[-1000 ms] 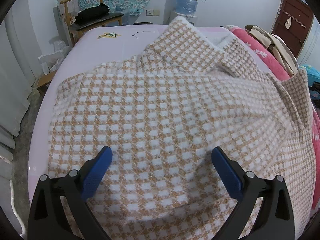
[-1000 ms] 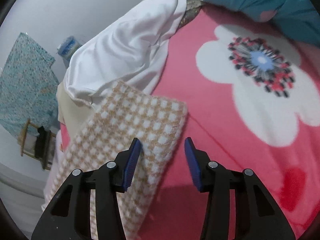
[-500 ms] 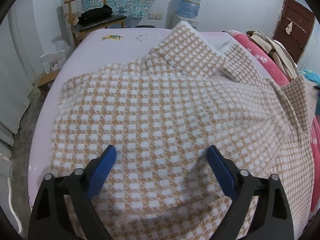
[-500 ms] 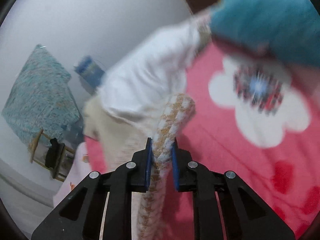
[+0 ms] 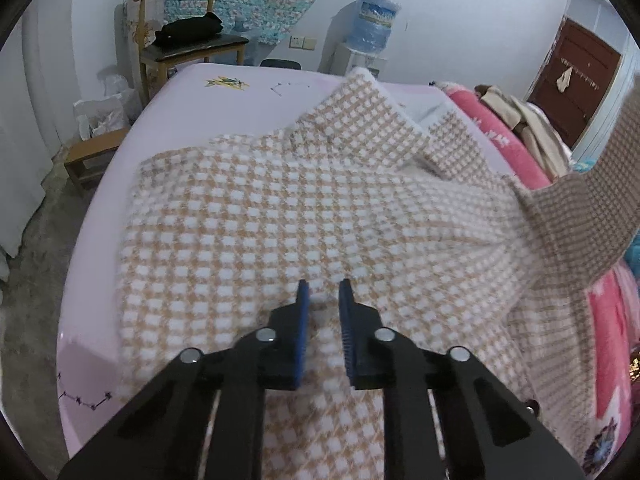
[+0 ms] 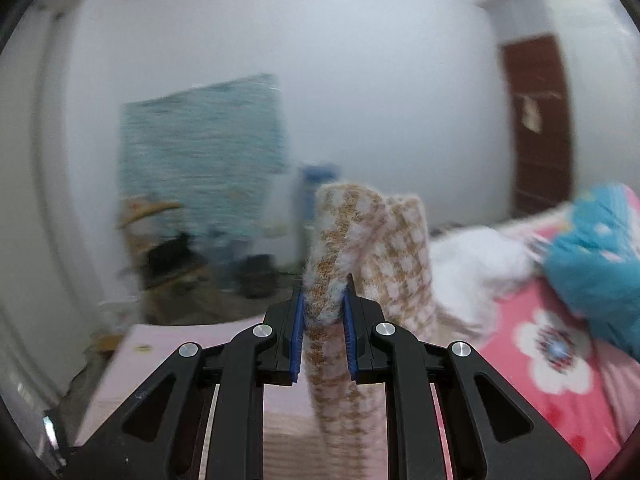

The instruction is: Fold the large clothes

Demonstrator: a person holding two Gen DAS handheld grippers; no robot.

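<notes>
A: Right tongs are clamped on a bunched fold of the checked garment, lifted off the bed.

B: Left tongs? Narrow gap, pressed onto cloth; grip unclear.

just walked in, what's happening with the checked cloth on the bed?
A person with two handheld grippers is folding a large tan-and-white checked garment spread over the pink bed. The right gripper is shut on a bunched edge of the cloth and holds it up in the air. The left gripper sits low over the middle of the fabric with its jaws nearly closed; whether it has pinched any cloth is unclear.
</notes>
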